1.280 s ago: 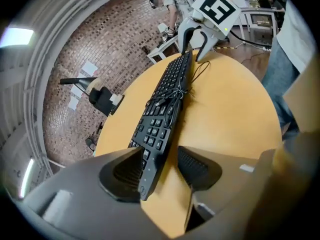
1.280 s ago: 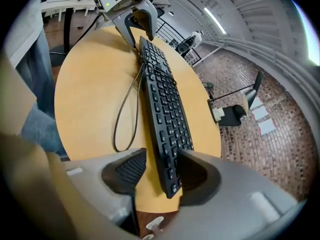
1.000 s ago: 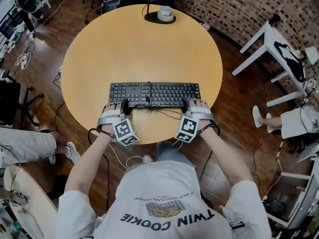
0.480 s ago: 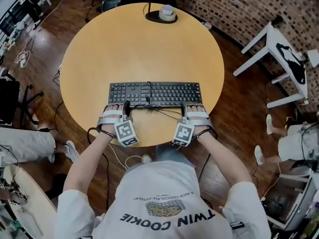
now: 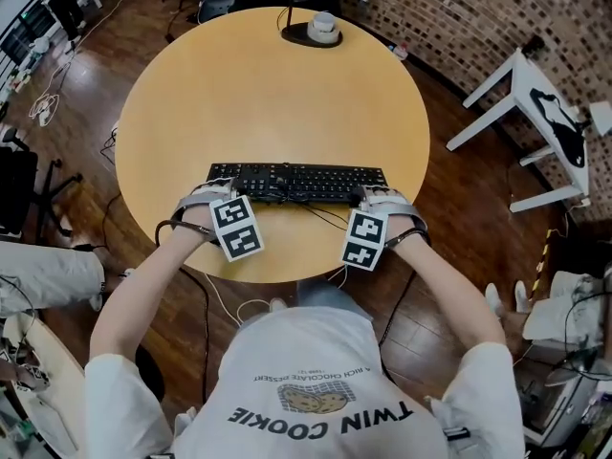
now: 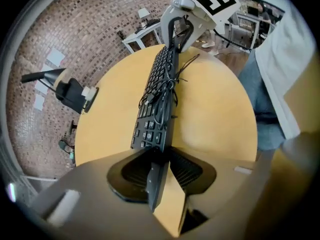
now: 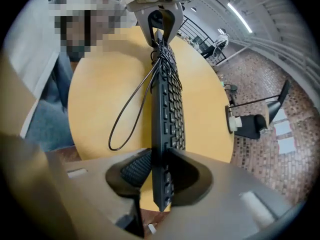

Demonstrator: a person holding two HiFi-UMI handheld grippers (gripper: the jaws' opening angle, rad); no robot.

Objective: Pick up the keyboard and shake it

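The left claw (image 6: 159,156) and right claw (image 7: 159,160) have just been closing, and each pinches one end of the thin black keyboard (image 5: 296,182). It is tipped up over the smooth yellow counter (image 5: 268,84). Only the head view shows the counter's whole round shape.

The round worktop (image 5: 273,89) looks like smooth, matt, honey-coloured wood or laminate. The keyboard (image 5: 301,182) is matt black plastic. Around them the dark wooden floor (image 5: 449,208) has a glossy sheen. At two o'clock stands a rough brick wall (image 5: 449,8).
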